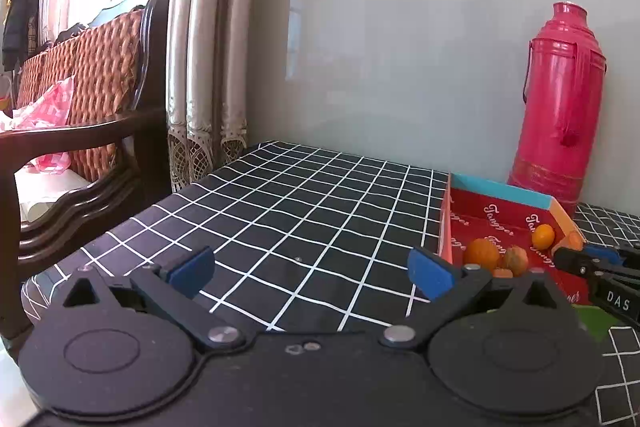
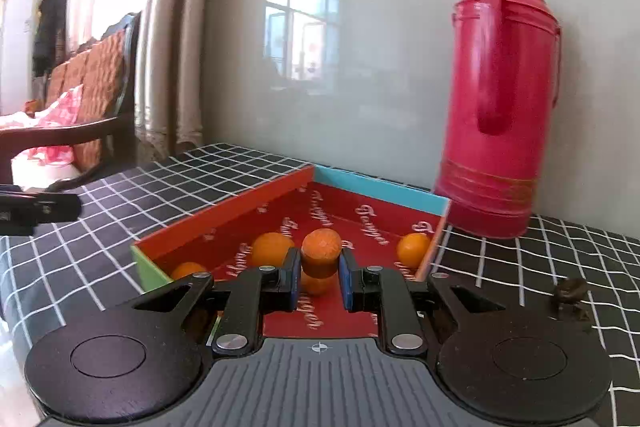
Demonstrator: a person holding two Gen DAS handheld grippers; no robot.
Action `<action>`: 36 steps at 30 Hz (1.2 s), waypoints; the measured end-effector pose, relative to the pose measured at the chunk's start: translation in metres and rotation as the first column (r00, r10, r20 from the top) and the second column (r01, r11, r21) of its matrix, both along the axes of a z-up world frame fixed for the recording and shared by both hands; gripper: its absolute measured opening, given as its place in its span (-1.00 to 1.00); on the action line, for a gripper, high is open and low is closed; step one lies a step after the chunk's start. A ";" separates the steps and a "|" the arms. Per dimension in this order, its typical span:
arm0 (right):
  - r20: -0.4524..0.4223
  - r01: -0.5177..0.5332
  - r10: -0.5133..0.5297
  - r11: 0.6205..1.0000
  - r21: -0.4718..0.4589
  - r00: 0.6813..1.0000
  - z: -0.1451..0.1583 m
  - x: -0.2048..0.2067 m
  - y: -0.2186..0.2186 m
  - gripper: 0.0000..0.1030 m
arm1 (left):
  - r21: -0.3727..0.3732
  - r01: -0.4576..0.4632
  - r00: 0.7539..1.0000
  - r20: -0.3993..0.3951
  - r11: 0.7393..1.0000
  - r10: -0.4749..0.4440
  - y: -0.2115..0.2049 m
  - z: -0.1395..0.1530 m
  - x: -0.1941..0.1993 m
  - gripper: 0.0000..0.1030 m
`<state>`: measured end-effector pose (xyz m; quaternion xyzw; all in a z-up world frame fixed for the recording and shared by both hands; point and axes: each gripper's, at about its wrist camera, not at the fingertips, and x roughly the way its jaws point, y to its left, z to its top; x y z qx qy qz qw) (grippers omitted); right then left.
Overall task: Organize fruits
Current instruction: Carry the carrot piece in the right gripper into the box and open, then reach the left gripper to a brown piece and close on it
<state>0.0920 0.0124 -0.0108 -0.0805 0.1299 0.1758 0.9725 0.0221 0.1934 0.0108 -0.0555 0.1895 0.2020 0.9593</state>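
A shallow red box (image 2: 224,217) with blue, orange and green walls stands on the checked tablecloth. Several small orange fruits lie in it: one at the left corner (image 2: 188,270), one in the middle (image 2: 273,247), one at the right wall (image 2: 414,249). My right gripper (image 2: 320,269) is shut on an orange fruit (image 2: 322,247) and holds it over the box, with another fruit (image 2: 318,283) just below. In the left wrist view the box (image 1: 500,193) holds oranges (image 1: 482,254) (image 1: 543,236) and a brownish fruit (image 1: 516,259). My left gripper (image 1: 310,269) is open and empty over the cloth, left of the box.
A tall pink thermos (image 2: 500,99) stands behind the box against the grey wall. A small dark object (image 2: 570,291) lies on the cloth at the right. A wooden sofa (image 1: 80,131) stands beyond the table's left edge. The right gripper's tip (image 1: 592,263) shows at the box's right side.
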 end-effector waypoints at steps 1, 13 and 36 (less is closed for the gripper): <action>0.001 -0.007 0.007 1.000 -0.005 1.000 0.000 -0.002 0.001 -0.61 | 0.001 -0.001 1.000 0.002 1.000 0.001 -0.001 0.000 0.000 0.88; 0.082 0.071 -0.076 0.995 0.066 0.994 0.005 -0.014 -0.032 0.84 | 0.015 0.048 0.999 0.005 0.999 -0.049 -0.019 0.003 0.003 0.88; 0.051 0.341 -0.357 0.919 0.199 0.933 0.018 -0.044 -0.180 0.97 | 0.057 0.281 0.959 0.009 0.958 -0.282 -0.149 0.003 0.040 0.89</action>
